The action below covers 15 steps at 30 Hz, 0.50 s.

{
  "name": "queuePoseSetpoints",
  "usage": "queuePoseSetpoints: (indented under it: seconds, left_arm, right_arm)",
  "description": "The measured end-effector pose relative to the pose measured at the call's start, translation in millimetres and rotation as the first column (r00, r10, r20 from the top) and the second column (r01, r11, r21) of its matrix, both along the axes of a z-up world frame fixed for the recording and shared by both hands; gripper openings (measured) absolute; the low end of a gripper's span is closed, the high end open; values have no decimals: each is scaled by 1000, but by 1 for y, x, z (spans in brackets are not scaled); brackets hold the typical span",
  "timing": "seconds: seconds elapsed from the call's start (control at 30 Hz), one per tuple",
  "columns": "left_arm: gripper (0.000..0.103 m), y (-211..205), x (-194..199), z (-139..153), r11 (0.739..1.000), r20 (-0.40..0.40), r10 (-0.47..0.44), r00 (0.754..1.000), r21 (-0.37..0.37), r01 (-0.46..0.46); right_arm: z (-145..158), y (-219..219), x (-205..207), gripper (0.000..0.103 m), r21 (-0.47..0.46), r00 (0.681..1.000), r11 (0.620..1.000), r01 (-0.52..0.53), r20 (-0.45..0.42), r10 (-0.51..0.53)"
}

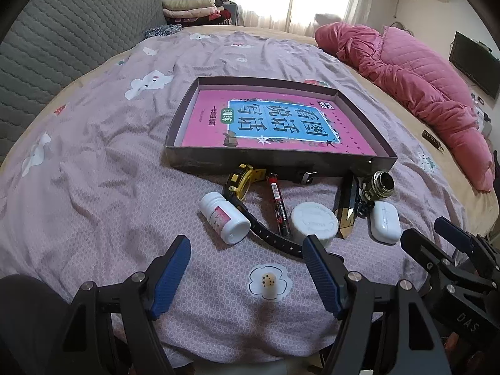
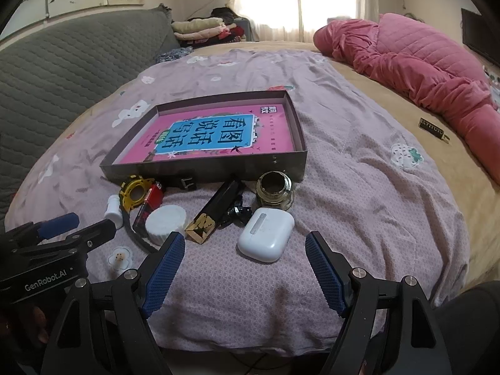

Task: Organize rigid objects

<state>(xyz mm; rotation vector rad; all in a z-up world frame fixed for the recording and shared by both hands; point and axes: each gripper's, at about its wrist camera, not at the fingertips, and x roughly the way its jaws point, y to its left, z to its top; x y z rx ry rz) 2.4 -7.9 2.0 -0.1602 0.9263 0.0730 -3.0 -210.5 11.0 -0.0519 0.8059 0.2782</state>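
The left gripper (image 1: 247, 268) is held low over a bed covered by a wrinkled mauve patterned sheet (image 1: 103, 168), its blue ribbed fingers (image 1: 170, 272) spread wide apart with nothing between them. A small cream die with dark dots (image 1: 269, 281) is seen standing on a white flower print on the sheet, between those fingers and touched by neither. The right gripper (image 2: 243, 265) is likewise held open and empty, its blue fingers (image 2: 325, 275) parted; a white rounded earbud case (image 2: 266, 233) lies just beyond them.

A cluster of small items is spread on the sheet just beyond the fingers. From left to right are found a white plastic pill bottle with a pink label (image 1: 224, 217) lying on its side, a black strap attached to a yellow ring-shaped piece (image 1: 240, 184), a red and black marker pen (image 1: 278, 206), a round white ribbed lid or jar (image 1: 314, 223), a long black and gold rectangular box (image 1: 345, 206), and a squat dark glass jar with a brass-coloured rim (image 2: 274, 190).

Farther off, touching the far side of this cluster, a shallow dark cardboard tray (image 1: 275, 161) is placed, with a pink and blue book printed with large Chinese characters (image 1: 275, 122) lying flat inside it. A crumpled pink quilted duvet (image 1: 415, 87) is heaped along the far right of the bed, and a grey quilted cover (image 1: 62, 40) is seen at the far left.
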Motion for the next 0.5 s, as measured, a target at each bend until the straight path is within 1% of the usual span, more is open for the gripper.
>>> queuePoseSetpoints:
  seconds: [0.5]
  left_arm:
    - [73, -4, -1, 4, 1000, 16, -17, 1000, 10, 17]
  right_arm:
    - [3, 1, -1, 80, -7, 1000, 1000, -8, 15, 8]
